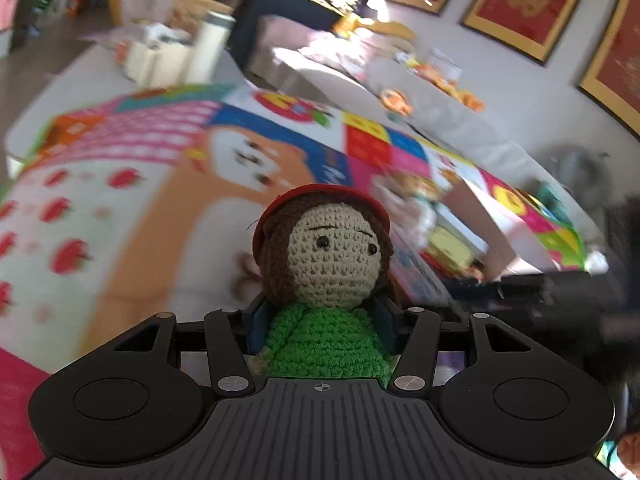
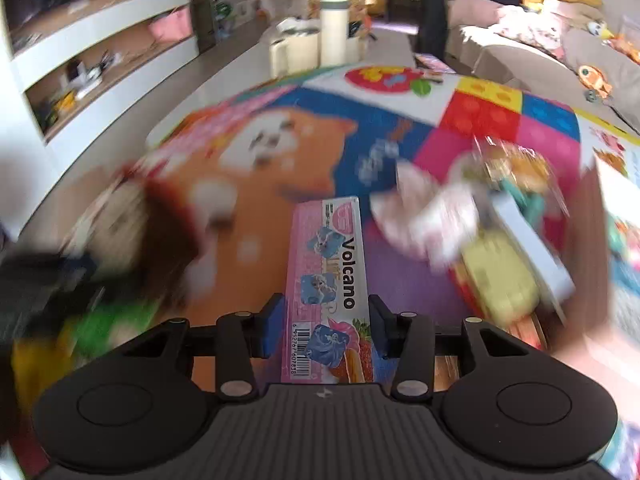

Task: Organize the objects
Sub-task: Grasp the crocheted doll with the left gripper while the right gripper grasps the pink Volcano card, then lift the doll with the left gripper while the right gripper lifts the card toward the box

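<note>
Crocheted doll in one hand's jaws, pink box in the other's, both held above the play mat.

Green-bodied and red-capped, the doll [image 1: 326, 280] sits upright in the left gripper [image 1: 320, 320], jaws clenched on its torso with the head standing clear beyond the tips. The right gripper [image 2: 326, 328] grasps a pink box [image 2: 326, 292] by its long sides, so the box's long axis runs straight out ahead along the fingers, printed face up. Beyond both lies the colourful play mat [image 1: 160, 168]. Ahead and to the right of the box sits a blurred heap of toys [image 2: 480, 216] in what may be a cardboard carton [image 2: 588, 220]; that looks the likely drop spot, and the right gripper is nearer it. Farther off stands a white bottle [image 2: 333, 32].
</note>
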The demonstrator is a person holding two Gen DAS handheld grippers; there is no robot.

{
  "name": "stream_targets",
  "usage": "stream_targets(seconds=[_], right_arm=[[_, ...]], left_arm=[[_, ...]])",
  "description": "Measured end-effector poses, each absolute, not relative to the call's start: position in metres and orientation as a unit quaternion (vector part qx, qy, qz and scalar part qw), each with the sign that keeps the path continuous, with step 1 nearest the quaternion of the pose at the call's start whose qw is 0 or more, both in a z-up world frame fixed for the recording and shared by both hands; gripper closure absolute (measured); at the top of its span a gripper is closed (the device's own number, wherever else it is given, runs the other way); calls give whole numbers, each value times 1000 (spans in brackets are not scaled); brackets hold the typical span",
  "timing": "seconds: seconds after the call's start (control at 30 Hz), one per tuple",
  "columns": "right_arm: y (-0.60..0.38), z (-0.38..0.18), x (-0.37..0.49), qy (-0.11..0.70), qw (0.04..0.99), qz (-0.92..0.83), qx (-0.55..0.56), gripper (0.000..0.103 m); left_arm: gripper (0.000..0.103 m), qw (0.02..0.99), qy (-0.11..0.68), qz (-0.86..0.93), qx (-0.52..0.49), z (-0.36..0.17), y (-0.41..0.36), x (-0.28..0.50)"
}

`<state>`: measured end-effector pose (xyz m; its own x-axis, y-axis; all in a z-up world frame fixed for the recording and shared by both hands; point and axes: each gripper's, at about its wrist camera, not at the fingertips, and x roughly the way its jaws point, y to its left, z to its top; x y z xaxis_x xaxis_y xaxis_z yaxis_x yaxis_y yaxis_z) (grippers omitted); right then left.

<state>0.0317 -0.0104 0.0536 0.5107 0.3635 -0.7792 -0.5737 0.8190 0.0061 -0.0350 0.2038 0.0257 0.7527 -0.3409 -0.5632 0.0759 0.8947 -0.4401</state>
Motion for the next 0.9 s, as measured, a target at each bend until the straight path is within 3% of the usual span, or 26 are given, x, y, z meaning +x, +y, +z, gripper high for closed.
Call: stream_targets(seconds=[0.43, 0.5, 0.57, 0.6, 0.9], right_arm=[[-139, 53, -73, 397, 888, 209, -102, 58], [-144, 55, -77, 396, 883, 239, -75, 51], [-144, 60, -82, 382, 882, 269, -60, 32], [-143, 63, -84, 370, 886, 272, -61, 29], [-146, 57, -61, 357, 911, 200, -54, 27]], left_arm=[[46, 903, 379, -141, -146, 27, 126, -35], [46, 903, 383, -137, -137, 25, 119, -35], [46, 906, 382, -132, -128, 25, 114, -35], [46, 906, 383, -131, -127, 26, 113, -34], [45, 907, 386, -126, -116, 27, 110, -33]])
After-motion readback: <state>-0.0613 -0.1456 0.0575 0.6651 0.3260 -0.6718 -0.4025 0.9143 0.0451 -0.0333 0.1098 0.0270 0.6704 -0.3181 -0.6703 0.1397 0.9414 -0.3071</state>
